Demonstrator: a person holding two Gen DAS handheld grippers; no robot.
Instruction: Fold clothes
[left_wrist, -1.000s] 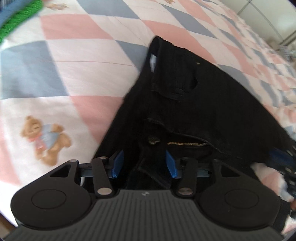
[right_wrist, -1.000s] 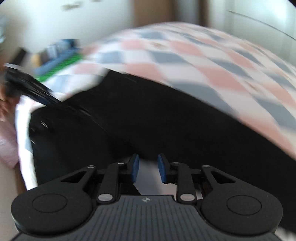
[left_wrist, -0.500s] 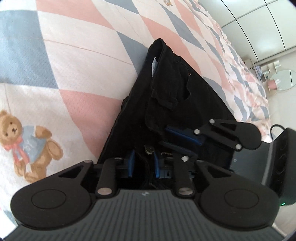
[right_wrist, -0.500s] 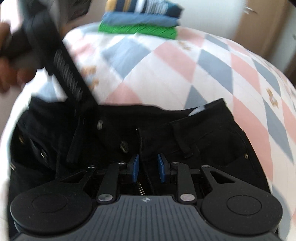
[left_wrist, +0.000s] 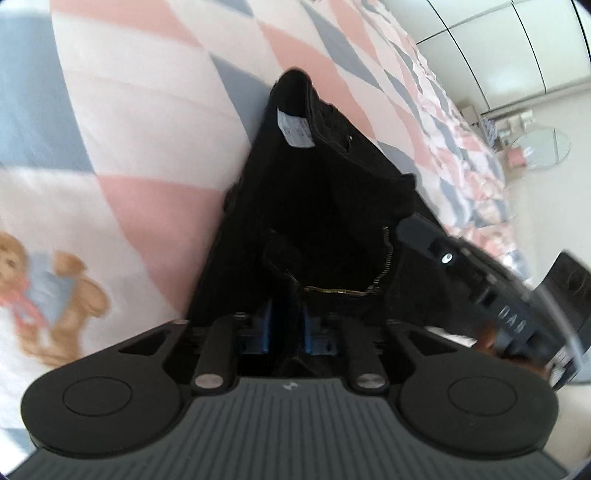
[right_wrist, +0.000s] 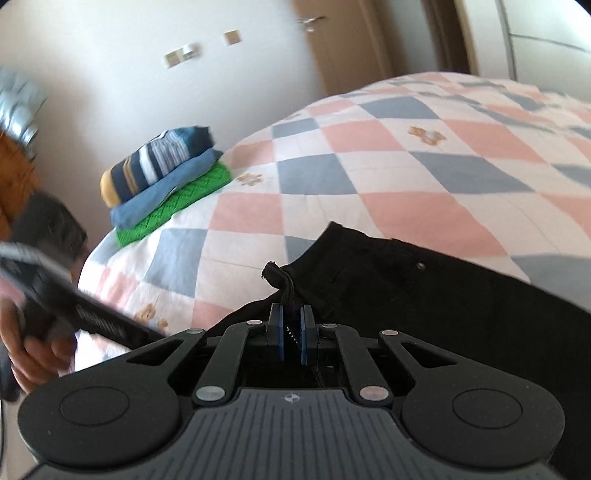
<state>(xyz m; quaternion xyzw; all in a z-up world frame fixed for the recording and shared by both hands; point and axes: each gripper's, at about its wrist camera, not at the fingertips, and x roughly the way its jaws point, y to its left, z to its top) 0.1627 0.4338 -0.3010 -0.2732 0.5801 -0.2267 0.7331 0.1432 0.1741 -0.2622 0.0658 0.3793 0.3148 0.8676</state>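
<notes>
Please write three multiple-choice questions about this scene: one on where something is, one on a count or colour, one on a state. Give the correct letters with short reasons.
1. Where does the stack of folded clothes lie?
A. on the checked pink, blue and white quilt
B. on a chair
C. on the floor

2. How many garments are in it?
A. one
B. three
C. five

3. The right gripper is
A. wide open
B. shut on the black denim trousers
C. out of view

Answers: 1 A, it rests near the bed's corner; 2 B, striped, blue, green; 3 B, black fabric sits between its jaws.
</notes>
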